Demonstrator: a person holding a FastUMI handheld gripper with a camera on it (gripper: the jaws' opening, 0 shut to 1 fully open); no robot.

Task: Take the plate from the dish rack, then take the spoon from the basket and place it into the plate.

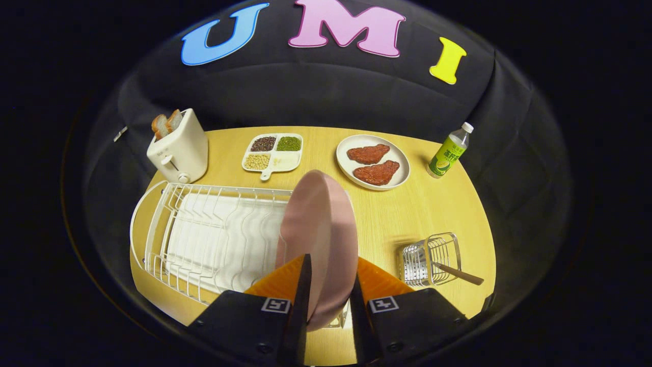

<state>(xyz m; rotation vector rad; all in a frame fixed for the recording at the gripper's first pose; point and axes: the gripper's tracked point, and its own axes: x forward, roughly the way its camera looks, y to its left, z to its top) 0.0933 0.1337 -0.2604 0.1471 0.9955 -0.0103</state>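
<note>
A pink plate (pixel 318 234) stands on edge between my fingers, and my gripper (pixel 328 300) is shut on its lower rim. The plate is lifted above the right end of the white wire dish rack (pixel 204 239), whose slots hold nothing else. To the right of my fingers a small wire basket (pixel 430 257) sits on the wooden table (pixel 407 214). A wooden-handled spoon (pixel 458 273) lies in the basket, its handle sticking out to the right.
Beyond the rack stand a cream toaster (pixel 181 148) with bread slices, a divided white tray (pixel 273 152) of beans and a white plate (pixel 373 161) with two red meat pieces. A green-labelled bottle (pixel 449 151) stands at the far right.
</note>
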